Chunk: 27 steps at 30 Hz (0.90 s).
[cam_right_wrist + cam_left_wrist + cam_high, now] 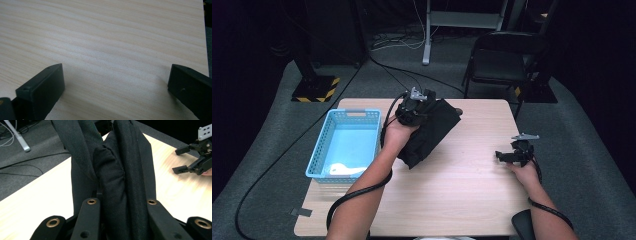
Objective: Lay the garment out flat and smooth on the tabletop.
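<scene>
Your wooden bench (pixel 462 185) carries everything here. On its left part sits the light blue basket (pixel 343 145), with something pale lying at its near end. Just right of the basket, the black cloth (pixel 432 132) lies bunched near the bench's far edge, one fold trailing back toward you. Your left tongs (pixel 412 107) are clenched on that cloth: in the left gripper view a thick gathered fold (pixel 120 177) runs up between the two jaws and is squeezed by them, with more cloth hanging to its left. Your right tongs (pixel 507 156) rest low over bare wood near the right edge, well apart from the cloth, released; in the right gripper view the jaws stand wide with only bench grain between them.
</scene>
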Tool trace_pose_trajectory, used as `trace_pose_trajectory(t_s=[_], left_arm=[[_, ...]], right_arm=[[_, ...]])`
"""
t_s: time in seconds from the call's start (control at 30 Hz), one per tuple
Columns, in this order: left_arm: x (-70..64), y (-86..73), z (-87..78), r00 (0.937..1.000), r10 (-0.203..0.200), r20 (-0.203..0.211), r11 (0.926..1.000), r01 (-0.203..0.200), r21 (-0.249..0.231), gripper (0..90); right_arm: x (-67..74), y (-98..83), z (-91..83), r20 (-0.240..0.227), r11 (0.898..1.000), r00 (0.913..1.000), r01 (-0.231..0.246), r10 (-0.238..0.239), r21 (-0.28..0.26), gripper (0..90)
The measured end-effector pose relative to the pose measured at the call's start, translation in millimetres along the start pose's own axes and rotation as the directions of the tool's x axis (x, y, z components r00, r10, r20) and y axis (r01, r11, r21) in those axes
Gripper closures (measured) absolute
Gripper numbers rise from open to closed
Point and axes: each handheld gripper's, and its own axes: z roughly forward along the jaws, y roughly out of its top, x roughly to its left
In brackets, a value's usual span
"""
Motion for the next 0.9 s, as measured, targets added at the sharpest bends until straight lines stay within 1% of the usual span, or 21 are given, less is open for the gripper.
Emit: trace_pose_trajectory(t_s=[0.37, 0.6, 0.9], left_arm=[[-11.2, 1.2, 11.1, 0.9996, 0.012, 0.024, 0.9999, -0.012, 0.010, 76.9], [-20.2, 1.1, 21.8, 0.9987, 0.019, 0.047, 0.9996, -0.020, 0.020, 77.0], [-29.3, -0.4, 34.1, 0.9976, 0.034, 0.060, 0.9983, -0.037, 0.045, 77.0]], right_arm=[[0.0, 0.0, 0.0, 0.000, 1.000, 1.0000, 0.001, -0.001, 0.000, 0.0], [0.0, 0.0, 0.0, -0.001, 1.000, 1.0000, 0.001, -0.001, 0.000, 0.0], [0.1, 0.0, 0.0, -0.001, 1.000, 1.0000, 0.002, -0.002, 0.000, 0.0]])
